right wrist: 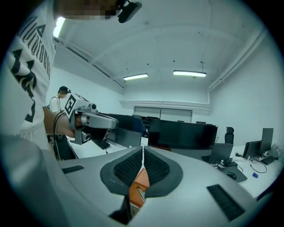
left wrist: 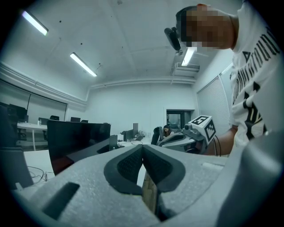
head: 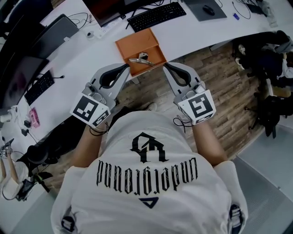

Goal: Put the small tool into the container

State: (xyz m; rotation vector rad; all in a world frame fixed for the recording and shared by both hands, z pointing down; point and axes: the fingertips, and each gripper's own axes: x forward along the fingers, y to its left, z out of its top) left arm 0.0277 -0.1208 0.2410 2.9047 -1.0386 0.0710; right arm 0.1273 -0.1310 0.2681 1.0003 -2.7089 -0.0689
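Observation:
An orange open container point(head: 137, 43) sits at the near edge of the white table point(head: 197, 32). A small metal tool point(head: 142, 60) lies inside it, by the near wall. Both grippers hover in front of the person's chest, short of the table edge. My left gripper point(head: 127, 67) has its tip just left of the container; its jaws meet with nothing between them point(left wrist: 142, 146). My right gripper point(head: 166, 65) sits just right of the container, its jaws touching and empty point(right wrist: 143, 148). The orange container point(right wrist: 141, 179) shows below the right jaws.
A black keyboard point(head: 156, 16) and a dark pad with a mouse point(head: 204, 9) lie behind the container. A second keyboard point(head: 39, 87) and monitors are on the left. Dark bags and a chair point(head: 270, 91) stand on the wooden floor at right.

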